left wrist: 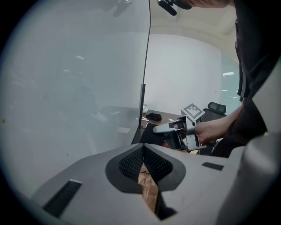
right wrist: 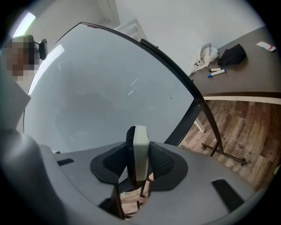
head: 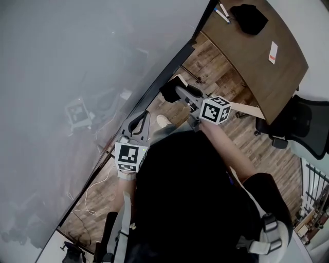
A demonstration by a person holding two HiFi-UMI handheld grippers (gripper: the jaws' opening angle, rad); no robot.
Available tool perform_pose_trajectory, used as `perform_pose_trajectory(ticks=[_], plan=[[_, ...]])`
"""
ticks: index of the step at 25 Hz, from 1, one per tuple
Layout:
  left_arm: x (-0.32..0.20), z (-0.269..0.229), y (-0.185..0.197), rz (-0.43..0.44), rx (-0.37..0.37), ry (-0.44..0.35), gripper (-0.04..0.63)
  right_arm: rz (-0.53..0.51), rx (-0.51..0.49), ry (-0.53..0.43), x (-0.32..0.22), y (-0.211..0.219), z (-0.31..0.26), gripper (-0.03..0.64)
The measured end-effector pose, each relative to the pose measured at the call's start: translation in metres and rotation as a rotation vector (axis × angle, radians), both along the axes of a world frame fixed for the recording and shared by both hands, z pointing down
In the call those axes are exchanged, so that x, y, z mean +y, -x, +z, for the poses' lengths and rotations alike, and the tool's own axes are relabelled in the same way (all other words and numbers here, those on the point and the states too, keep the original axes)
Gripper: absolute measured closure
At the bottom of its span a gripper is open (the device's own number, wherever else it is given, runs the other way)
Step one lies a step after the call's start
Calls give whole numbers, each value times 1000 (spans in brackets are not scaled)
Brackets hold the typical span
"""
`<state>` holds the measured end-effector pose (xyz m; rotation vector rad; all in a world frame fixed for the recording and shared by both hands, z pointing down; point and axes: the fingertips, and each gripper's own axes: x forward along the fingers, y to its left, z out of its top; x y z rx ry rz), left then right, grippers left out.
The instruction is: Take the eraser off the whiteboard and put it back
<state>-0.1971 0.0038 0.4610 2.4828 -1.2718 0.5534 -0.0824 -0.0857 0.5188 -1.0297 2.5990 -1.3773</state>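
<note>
The whiteboard [head: 77, 77] fills the left of the head view, its dark edge running diagonally. The eraser [right wrist: 139, 151], with a white back and black felt, stands on edge between the jaws of my right gripper [right wrist: 139, 176], which is shut on it. In the head view the right gripper [head: 179, 93] holds the eraser [head: 168, 90] just off the board's lower edge. My left gripper [head: 139, 118] is nearer the board, its fingertips [left wrist: 143, 151] meeting with nothing between them. The left gripper view shows the right gripper [left wrist: 169, 132] with the eraser [left wrist: 151, 134] beyond the board's edge.
A brown table [head: 267, 77] stands to the right, carrying a black cloth [head: 249, 18], markers [head: 222, 13] and a white card [head: 273, 52]. A black office chair [head: 303, 123] sits beside it. The board's stand foot [right wrist: 224, 154] rests on the wooden floor.
</note>
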Motion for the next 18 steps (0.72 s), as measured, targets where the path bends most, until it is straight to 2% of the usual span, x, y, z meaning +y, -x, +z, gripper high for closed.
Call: perform_pose_trajectory(ticks=[12,18], plan=[[23,2,40,-31,-14,14,589,-49,-13,60,14,61,31,472],[29,7,45,-43,-14,25,589,-62,-19,94,17,74,48,471]])
